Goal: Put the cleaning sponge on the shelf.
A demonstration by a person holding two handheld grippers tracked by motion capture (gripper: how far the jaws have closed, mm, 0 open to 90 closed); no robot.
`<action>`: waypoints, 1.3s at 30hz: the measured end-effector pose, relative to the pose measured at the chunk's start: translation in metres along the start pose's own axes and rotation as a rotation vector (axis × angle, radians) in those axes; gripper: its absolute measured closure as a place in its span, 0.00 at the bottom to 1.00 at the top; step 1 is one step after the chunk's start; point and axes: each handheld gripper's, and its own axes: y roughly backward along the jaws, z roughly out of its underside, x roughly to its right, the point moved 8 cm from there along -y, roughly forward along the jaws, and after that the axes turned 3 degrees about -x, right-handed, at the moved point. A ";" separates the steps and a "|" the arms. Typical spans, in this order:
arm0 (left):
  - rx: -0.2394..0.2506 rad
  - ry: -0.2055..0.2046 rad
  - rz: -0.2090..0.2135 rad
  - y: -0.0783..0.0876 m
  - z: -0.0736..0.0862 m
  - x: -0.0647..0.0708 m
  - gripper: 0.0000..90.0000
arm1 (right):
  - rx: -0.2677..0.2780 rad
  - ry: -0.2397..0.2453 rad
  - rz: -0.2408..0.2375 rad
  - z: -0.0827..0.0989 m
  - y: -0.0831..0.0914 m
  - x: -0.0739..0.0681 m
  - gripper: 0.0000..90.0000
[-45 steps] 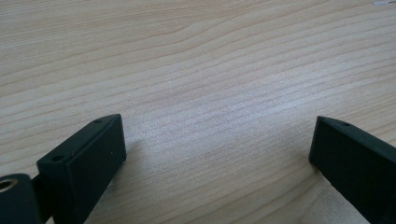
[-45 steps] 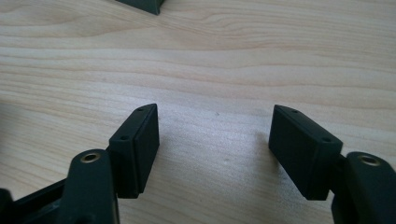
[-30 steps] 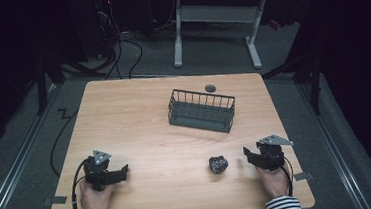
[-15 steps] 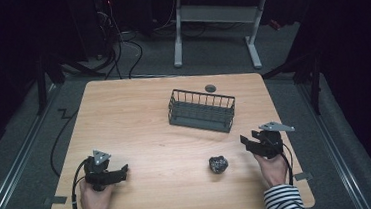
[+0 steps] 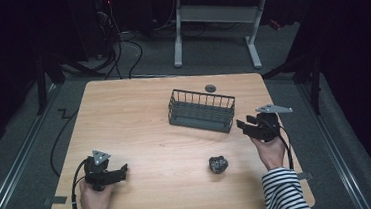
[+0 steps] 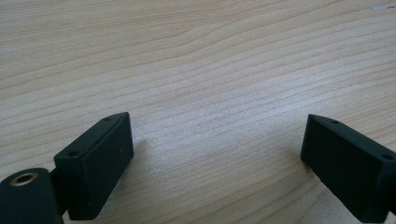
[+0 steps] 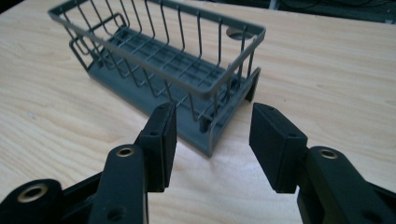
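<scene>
Pale wood table (image 5: 139,113) bears a grey wire basket (image 5: 201,110); both grippers' fingers (image 7: 161,140) gape apart, empty.

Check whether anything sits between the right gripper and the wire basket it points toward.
Nothing visible does. The right gripper, jaws open, faces the near corner of the basket with only bare table between them. The dark lump lies off to the side, nearer the person.

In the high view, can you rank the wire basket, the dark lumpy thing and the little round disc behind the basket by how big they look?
1. Wire basket, clearly the largest.
2. Dark lumpy object.
3. Round disc, smallest, though it lies farther from the camera.
</scene>
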 end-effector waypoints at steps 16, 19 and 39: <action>0.000 0.000 -0.001 0.000 0.000 0.000 0.11 | -0.010 -0.020 0.012 -0.036 -0.015 0.008 0.55; 0.000 0.001 -0.001 0.000 0.000 0.000 0.11 | -0.020 -0.031 0.010 -0.041 -0.020 0.008 0.54; 0.000 0.002 -0.002 0.000 0.000 0.000 0.11 | -0.127 -0.081 0.036 -0.034 -0.069 0.013 0.55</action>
